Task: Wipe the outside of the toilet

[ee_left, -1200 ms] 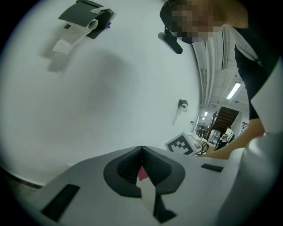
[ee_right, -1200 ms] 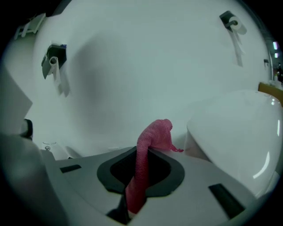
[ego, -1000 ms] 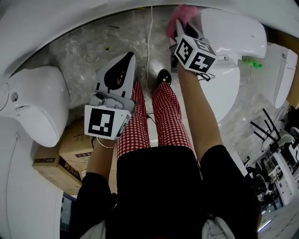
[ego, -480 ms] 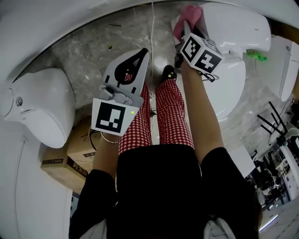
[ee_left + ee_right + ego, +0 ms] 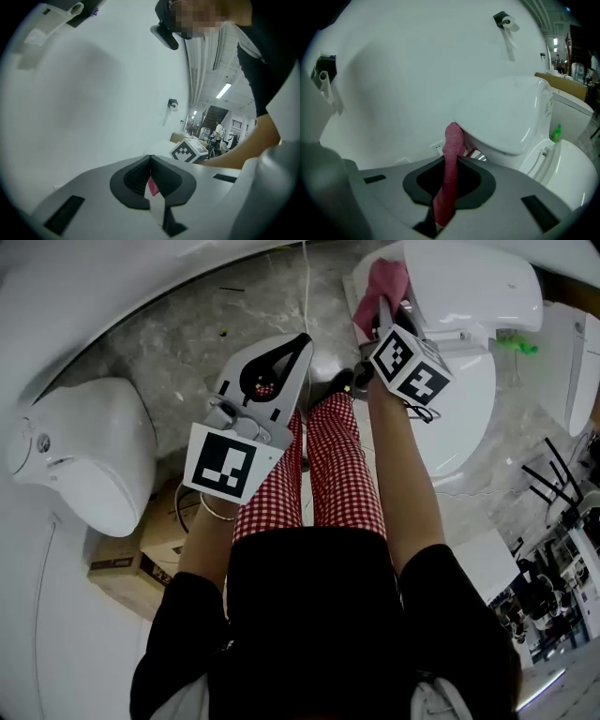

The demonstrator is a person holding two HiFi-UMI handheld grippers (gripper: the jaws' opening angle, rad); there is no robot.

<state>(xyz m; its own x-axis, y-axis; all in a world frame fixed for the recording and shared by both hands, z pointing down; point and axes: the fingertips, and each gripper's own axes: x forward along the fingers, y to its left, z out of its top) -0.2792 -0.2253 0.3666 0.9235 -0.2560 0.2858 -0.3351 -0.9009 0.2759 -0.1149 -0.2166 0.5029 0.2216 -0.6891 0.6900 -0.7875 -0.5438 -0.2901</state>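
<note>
A white toilet (image 5: 469,282) stands at the upper right of the head view, its seat (image 5: 464,418) lower down. My right gripper (image 5: 378,313) is shut on a pink cloth (image 5: 386,282) that presses against the left side of the toilet's upper part. In the right gripper view the pink cloth (image 5: 451,178) runs up between the jaws of the right gripper (image 5: 451,161) and touches the toilet (image 5: 511,117). My left gripper (image 5: 301,339) is held over the floor left of the toilet, shut with nothing in it. In the left gripper view the left gripper (image 5: 150,159) faces a white wall.
The person's legs in red checked trousers (image 5: 337,465) stand between the grippers. A second white toilet (image 5: 84,451) is at the left, with cardboard boxes (image 5: 131,563) beside it. A cable (image 5: 305,277) runs over the marble floor. A green item (image 5: 514,341) and another white fixture (image 5: 577,362) sit at the right.
The right gripper with the pink cloth has shifted a little right and down against the toilet. The left gripper has moved up and to the right in the head view.
</note>
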